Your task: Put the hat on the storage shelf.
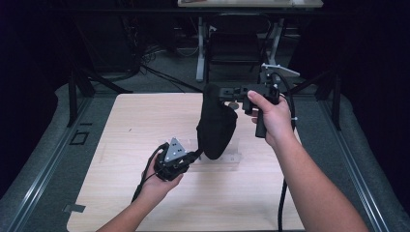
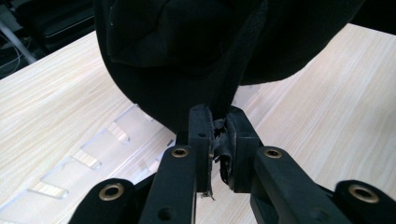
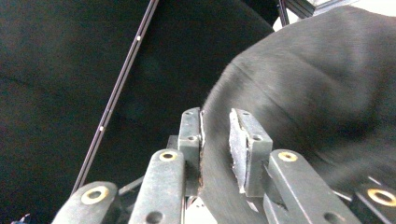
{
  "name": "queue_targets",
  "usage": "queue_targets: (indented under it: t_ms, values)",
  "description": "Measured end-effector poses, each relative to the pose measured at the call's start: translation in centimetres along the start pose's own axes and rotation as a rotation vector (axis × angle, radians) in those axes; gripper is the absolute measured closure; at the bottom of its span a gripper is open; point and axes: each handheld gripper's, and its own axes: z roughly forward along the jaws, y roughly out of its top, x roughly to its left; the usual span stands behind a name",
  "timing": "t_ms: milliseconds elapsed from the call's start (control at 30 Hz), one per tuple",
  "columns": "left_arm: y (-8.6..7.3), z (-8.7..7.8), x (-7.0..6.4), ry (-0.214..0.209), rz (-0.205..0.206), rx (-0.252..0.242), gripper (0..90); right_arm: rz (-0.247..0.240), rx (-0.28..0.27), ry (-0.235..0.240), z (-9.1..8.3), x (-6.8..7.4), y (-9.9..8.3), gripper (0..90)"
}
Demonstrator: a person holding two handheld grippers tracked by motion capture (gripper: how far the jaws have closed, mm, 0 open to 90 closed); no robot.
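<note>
A black cloth (image 1: 216, 128) hangs in the air over the middle of the light wooden table (image 1: 140, 125), stretched between both grippers. My right gripper (image 1: 215, 92) is held high, shut on the cloth's top end; in the right gripper view the cloth (image 3: 303, 84) runs between the jaws of that gripper (image 3: 215, 126). My left gripper (image 1: 198, 154) is low near the table, shut on the cloth's bottom edge. In the left gripper view, that gripper (image 2: 219, 128) pinches a thick seam or cord of the cloth (image 2: 187, 46).
A clear plastic slotted piece (image 1: 229, 159) lies flat on the table under the cloth, also seen as the clear plastic piece (image 2: 88, 156) to the left of the left jaws. Dark tripod legs (image 1: 80, 92) and desk legs (image 1: 200, 48) stand beyond the table's far edge.
</note>
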Motion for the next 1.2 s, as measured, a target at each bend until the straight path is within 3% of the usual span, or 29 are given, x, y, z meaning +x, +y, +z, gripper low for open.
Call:
queue_targets:
  t_ms: [333, 600, 667, 733, 1033, 1200]
  values:
    - [-1.5, -0.2, 0.4, 0.015, 0.010, 0.027, 84.9, -0.021, -0.002, -0.018, -0.9, 0.1, -0.1, 73.8]
    - [-3.5, 0.3, 0.8, 0.039, -0.016, 0.081, 84.8, -0.014, -0.005, -0.025, -1.2, -0.4, -0.2, 73.5]
    - [-4.4, 0.7, 1.4, -0.003, -0.012, 0.086, 84.8, -0.012, -0.007, -0.026, -1.4, -0.7, -0.2, 73.5]
    - [-4.9, 0.6, 1.4, 0.019, -0.032, 0.077, 84.8, -0.008, -0.012, -0.030, -1.6, -0.8, -0.2, 73.4]
    - [-5.3, 0.5, 1.4, 0.022, -0.055, 0.078, 82.9, -0.023, -0.028, -0.056, -2.5, -1.0, -0.4, 72.7]
    - [-5.4, 0.1, 1.6, 0.027, -0.064, 0.097, 76.3, -0.040, -0.030, -0.085, -3.2, -1.0, -0.6, 72.3]
